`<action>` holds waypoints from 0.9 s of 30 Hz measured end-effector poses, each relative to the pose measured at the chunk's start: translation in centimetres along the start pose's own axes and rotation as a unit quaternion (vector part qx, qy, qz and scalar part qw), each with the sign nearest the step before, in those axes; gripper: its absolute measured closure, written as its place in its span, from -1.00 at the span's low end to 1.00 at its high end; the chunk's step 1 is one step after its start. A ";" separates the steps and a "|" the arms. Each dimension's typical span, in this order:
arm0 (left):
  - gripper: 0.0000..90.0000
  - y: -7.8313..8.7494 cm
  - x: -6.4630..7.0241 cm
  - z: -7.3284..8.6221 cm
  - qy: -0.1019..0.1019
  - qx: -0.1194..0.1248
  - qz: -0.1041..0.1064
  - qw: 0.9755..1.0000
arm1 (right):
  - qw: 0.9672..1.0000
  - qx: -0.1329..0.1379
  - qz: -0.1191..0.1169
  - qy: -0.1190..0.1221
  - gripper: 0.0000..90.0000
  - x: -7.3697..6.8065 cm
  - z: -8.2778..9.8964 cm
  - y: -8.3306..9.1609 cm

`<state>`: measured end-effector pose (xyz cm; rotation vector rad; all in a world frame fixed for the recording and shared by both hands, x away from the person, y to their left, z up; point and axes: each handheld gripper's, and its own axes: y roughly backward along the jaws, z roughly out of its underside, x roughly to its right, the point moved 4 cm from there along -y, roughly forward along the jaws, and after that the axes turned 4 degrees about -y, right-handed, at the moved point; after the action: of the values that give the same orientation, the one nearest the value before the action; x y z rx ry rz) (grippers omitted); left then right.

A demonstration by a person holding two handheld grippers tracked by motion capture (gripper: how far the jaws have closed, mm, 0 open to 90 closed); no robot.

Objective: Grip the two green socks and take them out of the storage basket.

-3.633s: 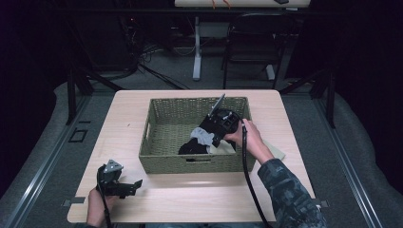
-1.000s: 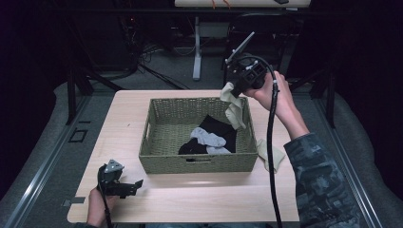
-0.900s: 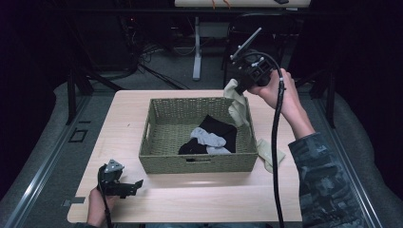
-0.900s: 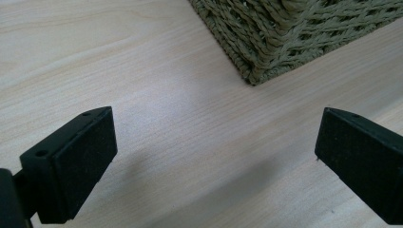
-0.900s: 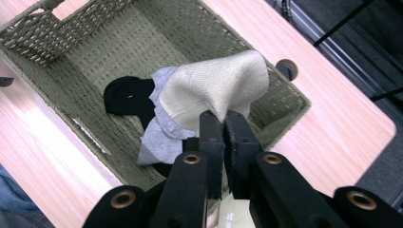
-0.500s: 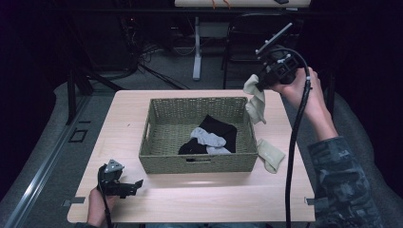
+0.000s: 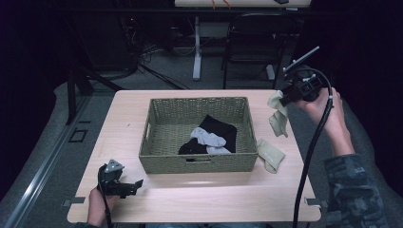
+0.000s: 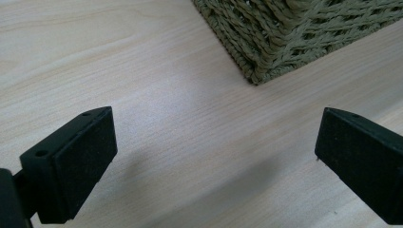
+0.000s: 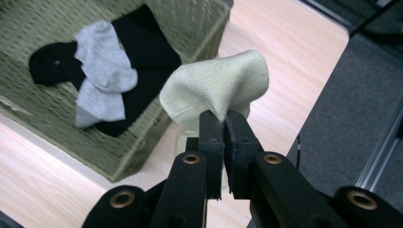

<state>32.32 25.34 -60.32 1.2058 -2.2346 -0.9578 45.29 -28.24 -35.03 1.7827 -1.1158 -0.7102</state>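
My right gripper point(image 7: 284, 99) is raised above the table's right edge, shut on a beige sock point(image 7: 277, 114) that dangles from it. The right gripper view shows that beige sock point(image 9: 216, 89) pinched between my right gripper's point(image 9: 223, 124) closed jaws. A second beige sock point(image 7: 270, 154) lies on the table just right of the woven basket point(image 7: 199, 105). Inside the basket lie a black sock point(image 7: 221, 130) and a grey sock point(image 7: 207, 138). My left gripper point(image 7: 136, 184) rests low at the table's front left, open and holding nothing; its fingers point(image 8: 71, 159) stand wide apart over bare wood.
The basket's corner point(image 8: 285, 52) is close ahead of my left gripper. The light wooden table point(image 7: 199, 199) has free room at the front and left. A dark chair point(image 7: 256, 42) and table legs stand on the floor behind. My right gripper's cable point(image 7: 311, 152) trails down.
My right gripper pulled the beige sock out of the basket, lifted it, and carried it rightward past the basket's right side. The left gripper has stayed still.
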 end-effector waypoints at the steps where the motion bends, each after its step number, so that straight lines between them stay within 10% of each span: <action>1: -1.00 0.0 0.0 0.0 0.000 0.000 0.000 1.000 | 1.000 0.000 0.000 0.000 0.93 0.0 0.0 0.0; 27: -1.00 0.0 -0.1 0.0 -0.002 -0.002 0.000 1.000 | 0.994 -0.087 -0.028 -0.056 0.89 1.6 7.5 -15.5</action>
<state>32.36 25.37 -60.36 1.2043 -2.2350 -0.9656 45.95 -29.49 -52.26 1.6491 -1.0468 -0.9221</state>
